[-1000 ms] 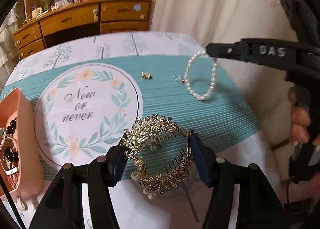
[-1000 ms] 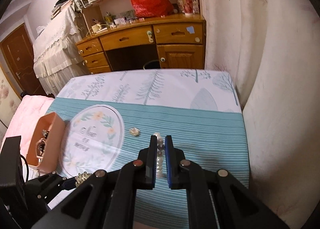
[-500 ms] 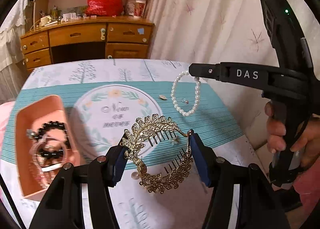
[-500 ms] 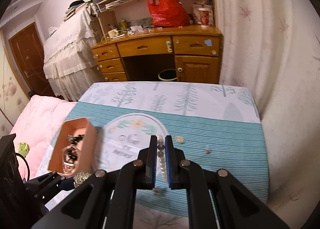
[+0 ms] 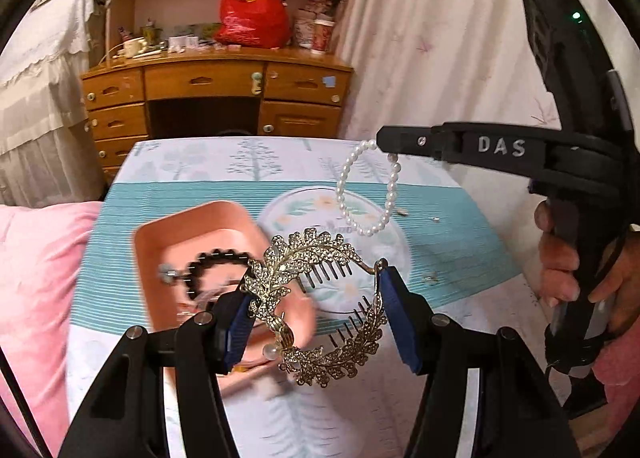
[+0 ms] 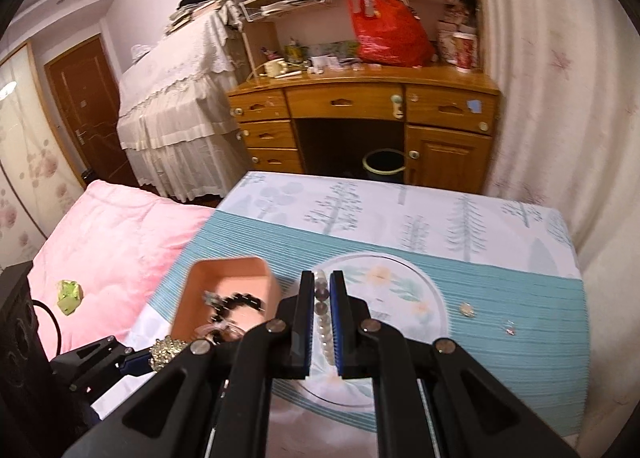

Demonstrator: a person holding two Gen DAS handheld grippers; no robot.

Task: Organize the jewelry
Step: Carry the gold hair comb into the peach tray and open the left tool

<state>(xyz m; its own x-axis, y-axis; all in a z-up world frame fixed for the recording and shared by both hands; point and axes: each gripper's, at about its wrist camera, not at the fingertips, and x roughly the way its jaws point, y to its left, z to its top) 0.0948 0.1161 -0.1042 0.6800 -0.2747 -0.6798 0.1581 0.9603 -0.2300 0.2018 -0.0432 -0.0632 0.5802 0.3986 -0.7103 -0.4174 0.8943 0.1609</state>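
My left gripper (image 5: 316, 318) is shut on a gold leaf-shaped hair comb (image 5: 316, 298) and holds it above the near edge of a pink tray (image 5: 192, 234). The tray holds a black bead bracelet (image 5: 216, 258) and other pieces. My right gripper (image 6: 321, 322) is shut on a white pearl bracelet (image 6: 322, 318); in the left wrist view the bracelet (image 5: 368, 194) hangs from its tip above the round printed mat (image 5: 344, 218). The pink tray (image 6: 228, 278) lies left of the right gripper.
Small earrings (image 6: 466, 310) and studs (image 6: 510, 330) lie on the teal striped cloth at the right. A pink quilt (image 6: 112, 234) borders the table on the left. A wooden desk (image 6: 360, 114) and a curtain (image 6: 560, 98) stand beyond.
Both grippers have moved left with their pieces. The pearl bracelet was lifted off the cloth. The pink tray is now under and ahead of the left gripper.
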